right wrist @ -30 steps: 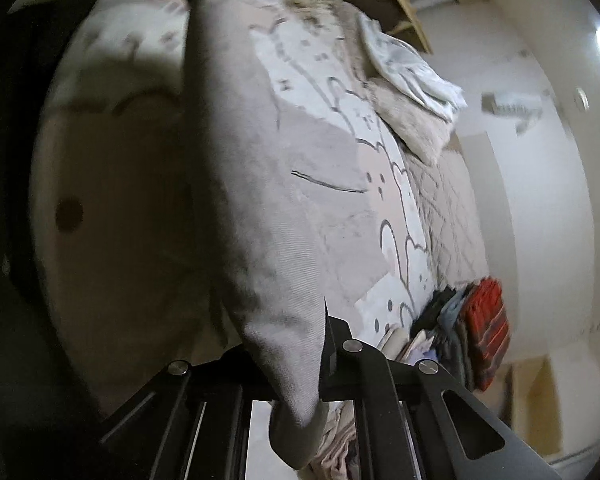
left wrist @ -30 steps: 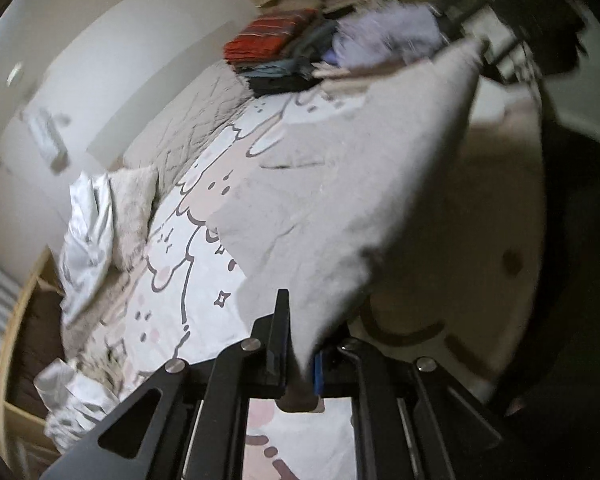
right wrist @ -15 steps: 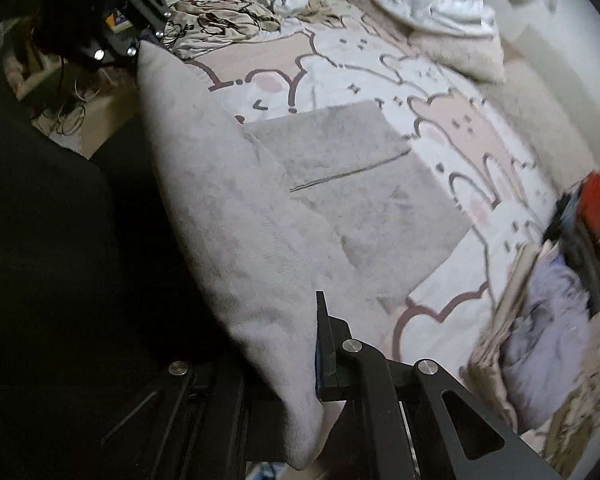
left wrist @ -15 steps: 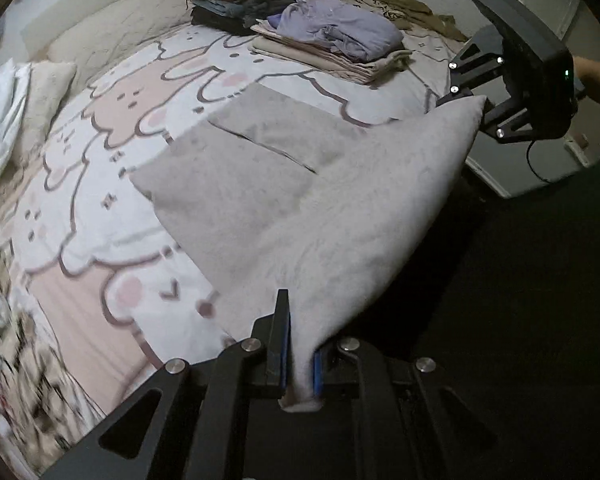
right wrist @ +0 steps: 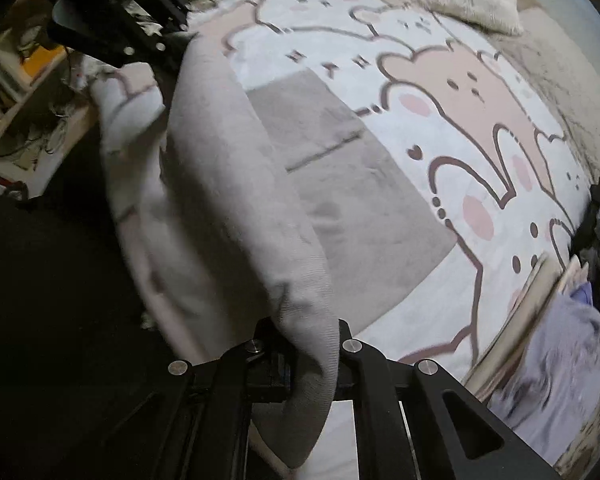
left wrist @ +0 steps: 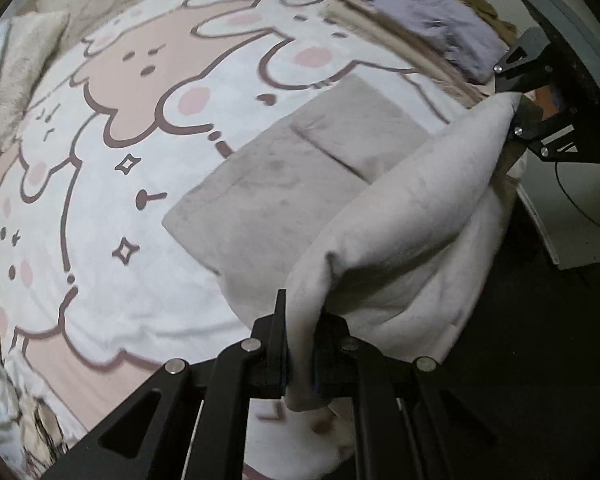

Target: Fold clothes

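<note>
A grey-beige garment (left wrist: 300, 184) lies partly flat on the bunny-print bedspread (left wrist: 100, 216). Its near edge is lifted and stretched between both grippers, sagging in a fold. My left gripper (left wrist: 304, 320) is shut on one corner of that edge and points steeply down. My right gripper (right wrist: 306, 332) is shut on the other corner of the garment (right wrist: 228, 184). Each wrist view shows the other gripper at the far end of the lifted edge: the right gripper (left wrist: 518, 108) at upper right, the left gripper (right wrist: 168, 52) at upper left.
A pile of folded clothes topped by a lavender garment (left wrist: 432, 40) (right wrist: 560, 352) sits at one end of the bed. A fluffy pillow (left wrist: 20, 80) (right wrist: 472, 4) lies at the other end. Dark floor runs along the near bed edge, and cluttered shelves (right wrist: 16, 92) stand at far left.
Both grippers have tipped down and swung over the bed, carrying the lifted garment edge with them. The stretched edge now sags closer to the flat part. Both grips are unchanged.
</note>
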The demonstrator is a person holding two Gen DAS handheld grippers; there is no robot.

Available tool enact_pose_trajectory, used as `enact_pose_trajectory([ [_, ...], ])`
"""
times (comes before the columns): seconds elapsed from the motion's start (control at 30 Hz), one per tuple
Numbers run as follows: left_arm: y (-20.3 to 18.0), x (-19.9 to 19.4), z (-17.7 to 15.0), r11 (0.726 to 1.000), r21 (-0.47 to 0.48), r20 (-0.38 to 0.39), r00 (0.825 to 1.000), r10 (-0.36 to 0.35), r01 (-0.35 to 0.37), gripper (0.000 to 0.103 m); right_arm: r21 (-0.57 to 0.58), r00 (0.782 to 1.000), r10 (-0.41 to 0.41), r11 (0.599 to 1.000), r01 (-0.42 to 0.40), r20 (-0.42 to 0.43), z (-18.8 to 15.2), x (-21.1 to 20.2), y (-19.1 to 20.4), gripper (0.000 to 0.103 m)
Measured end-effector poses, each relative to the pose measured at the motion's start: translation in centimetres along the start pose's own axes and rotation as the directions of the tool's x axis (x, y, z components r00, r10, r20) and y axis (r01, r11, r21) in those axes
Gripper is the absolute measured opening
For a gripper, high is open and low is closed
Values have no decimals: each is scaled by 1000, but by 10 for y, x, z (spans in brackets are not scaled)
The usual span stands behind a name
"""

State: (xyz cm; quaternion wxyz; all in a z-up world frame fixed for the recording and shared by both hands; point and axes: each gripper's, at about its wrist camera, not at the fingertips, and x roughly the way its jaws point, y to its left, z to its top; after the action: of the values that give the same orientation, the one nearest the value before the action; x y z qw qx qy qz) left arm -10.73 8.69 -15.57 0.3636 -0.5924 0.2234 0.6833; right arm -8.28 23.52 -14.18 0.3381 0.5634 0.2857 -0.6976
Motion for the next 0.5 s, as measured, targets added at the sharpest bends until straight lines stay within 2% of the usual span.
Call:
enact_pose_trajectory([
  [0.17, 42, 22, 22, 995, -73, -31, 997, -67, 65, 9, 27, 998, 42, 999, -41, -39, 23, 27, -43, 8],
  [0.3, 69, 49, 28, 973, -168, -91, 980, -174, 157, 9, 60, 991, 107, 993, -102, -82, 37, 56, -70, 8],
  [0.37, 81, 56, 30, 957, -218, -97, 971, -217, 192, 12, 72, 985, 117, 991, -109, -123, 42, 77, -79, 9],
  [0.43, 95, 60, 33, 934, -271, -98, 959, -266, 231, 14, 93, 986, 102, 992, -90, -133, 44, 86, -88, 20],
  [0.5, 107, 59, 36, 928, -295, -83, 961, -263, 228, 23, 114, 987, 82, 991, -66, -140, 45, 93, -98, 56],
])
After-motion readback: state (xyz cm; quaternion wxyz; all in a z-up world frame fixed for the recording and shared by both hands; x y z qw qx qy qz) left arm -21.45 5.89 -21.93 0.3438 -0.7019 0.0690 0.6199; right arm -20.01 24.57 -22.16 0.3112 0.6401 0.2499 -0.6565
